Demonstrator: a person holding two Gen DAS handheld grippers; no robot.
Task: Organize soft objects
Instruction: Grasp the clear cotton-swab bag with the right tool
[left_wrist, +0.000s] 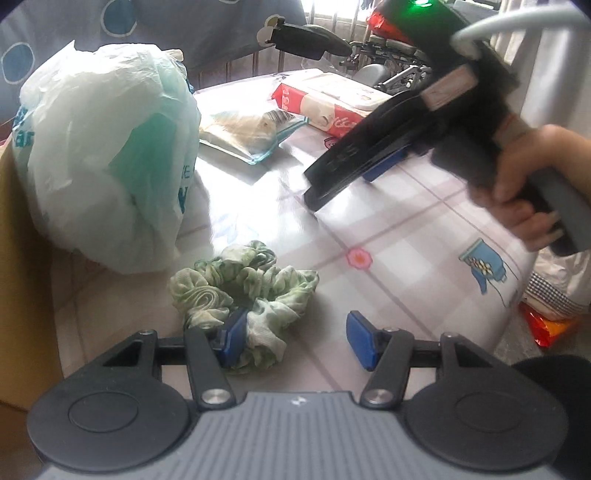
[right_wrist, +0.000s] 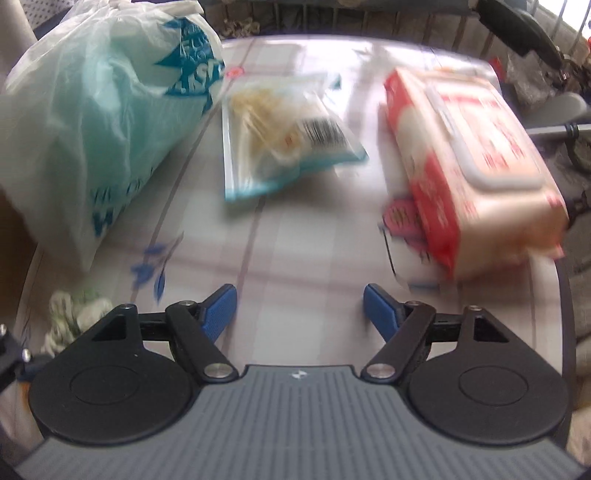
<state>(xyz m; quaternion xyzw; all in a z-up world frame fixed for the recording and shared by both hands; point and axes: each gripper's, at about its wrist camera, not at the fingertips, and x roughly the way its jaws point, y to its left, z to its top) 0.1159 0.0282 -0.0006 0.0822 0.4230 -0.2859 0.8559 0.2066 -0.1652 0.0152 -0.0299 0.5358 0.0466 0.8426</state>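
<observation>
A green and white scrunchie (left_wrist: 243, 295) lies on the checked tablecloth (left_wrist: 406, 266) right at my left gripper (left_wrist: 297, 339). The gripper is open; its left pad (left_wrist: 232, 332) touches the scrunchie's near edge. My right gripper (right_wrist: 299, 310) is open and empty, held above the table in front of a clear bag of pale contents (right_wrist: 284, 136) and a red and white wipes pack (right_wrist: 472, 162). A stuffed white and teal plastic bag (left_wrist: 107, 155) stands at the left. The scrunchie also shows at the right wrist view's lower left (right_wrist: 74, 314). The right wrist view is blurred.
The right gripper and the hand holding it (left_wrist: 461, 122) hang over the table's right side in the left wrist view. A brown cardboard surface (left_wrist: 22, 295) borders the left. Orange packaging (left_wrist: 550, 328) lies off the table's right edge. Railings and a dark seat (left_wrist: 314, 37) are behind.
</observation>
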